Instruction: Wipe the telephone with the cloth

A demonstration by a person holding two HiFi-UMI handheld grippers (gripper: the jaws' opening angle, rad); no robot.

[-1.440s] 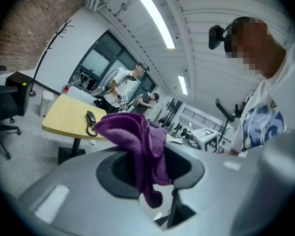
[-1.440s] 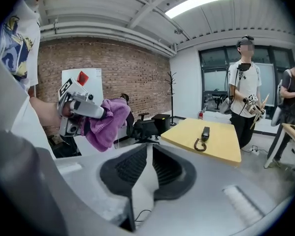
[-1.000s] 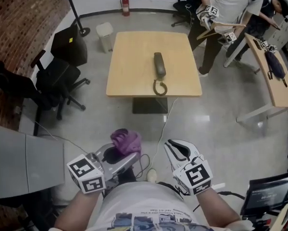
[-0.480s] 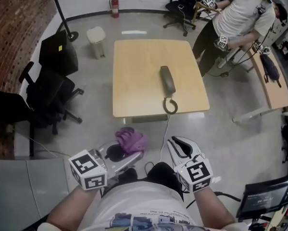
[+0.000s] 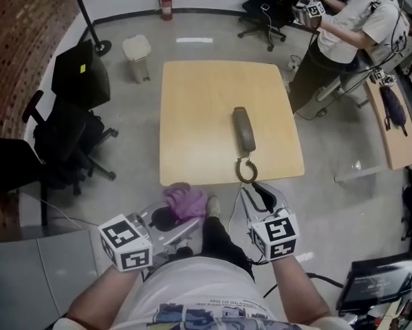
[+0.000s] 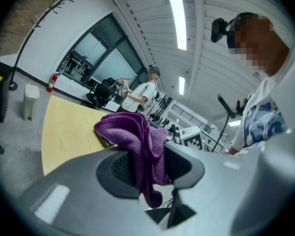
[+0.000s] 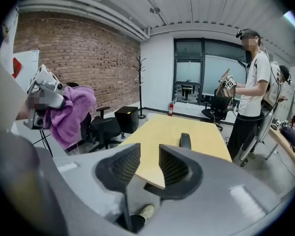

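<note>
Hanging bunched from the left hand-held gripper (image 5: 180, 218), whose jaws are clamped on it, the purple cloth (image 5: 185, 201) is held ready for wiping. The telephone (image 5: 244, 129) is laid on the tabletop (image 5: 199, 115), well ahead and untouched. The right hand-held gripper (image 5: 262, 192) has just been opening; its jaws are slightly parted with nothing between them, presumably to steady the handset.

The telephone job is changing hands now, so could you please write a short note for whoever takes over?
Left tool: shut on the purple cloth.
Right tool: open, nothing between its jaws, which have just been opening.
Telephone lies on the wooden table, ahead of both tools, untouched.
Done: cloth in hand. To do: reach the telephone and wipe it.
</note>
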